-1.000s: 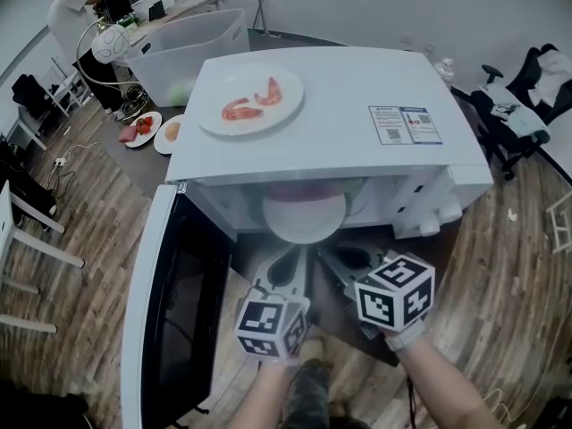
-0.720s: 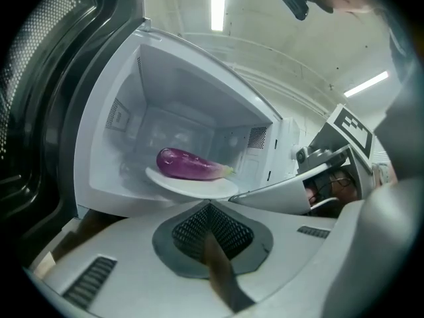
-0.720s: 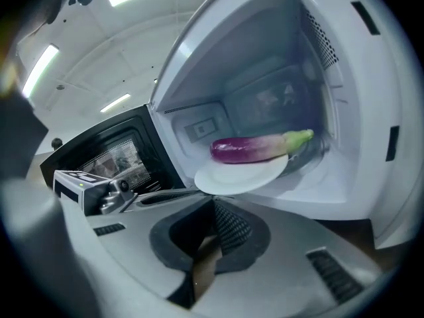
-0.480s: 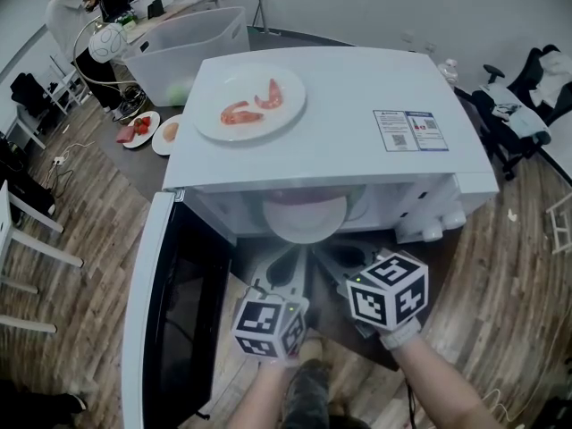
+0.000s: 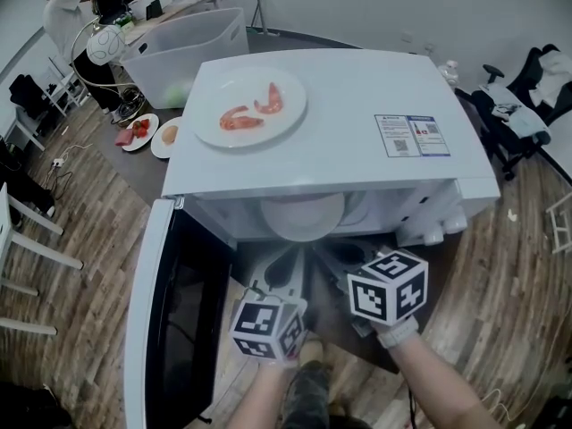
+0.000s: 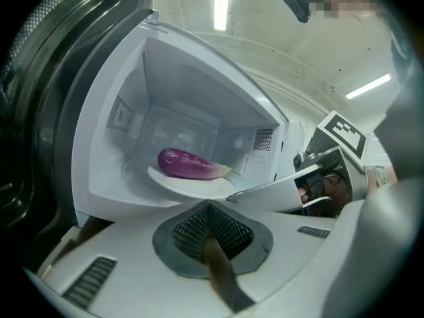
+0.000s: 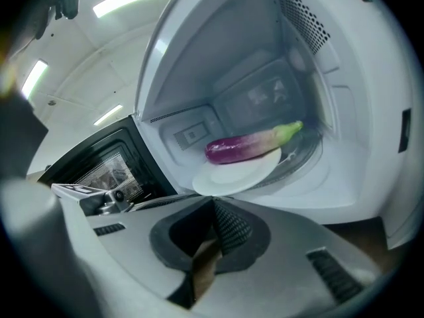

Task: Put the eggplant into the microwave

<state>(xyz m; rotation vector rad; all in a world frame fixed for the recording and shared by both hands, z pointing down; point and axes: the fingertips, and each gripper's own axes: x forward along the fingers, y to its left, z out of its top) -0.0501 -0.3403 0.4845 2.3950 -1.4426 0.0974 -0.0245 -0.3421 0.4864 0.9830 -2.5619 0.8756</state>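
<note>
The white boxy microwave [image 5: 331, 123] has a smooth, flat top and a wide-open front. Its dark-glass door [image 5: 165, 329] swings fully out from the microwave's left edge, leaving the mouth unblocked. The cavity walls are plain glossy white, with perforated vent patches on the side walls.

Just outside the microwave's front edge, the left gripper [image 6: 211, 207] and right gripper [image 7: 213, 204] sit side by side. Each has its fingers pressed together with nothing between them, and neither is inside the cavity.

On the microwave's top, toward its left, is a round white plate [image 5: 250, 105] with pink curved pieces of food. To its right is a printed sticker [image 5: 413, 135].

On the microwave's floor a smaller round white plate [image 6: 192, 181] reaches the front lip. The eggplant [image 6: 189, 164] lies lengthwise on it, inside the microwave. It is glossy purple, long and rounded, with a pale green stem end.
</note>
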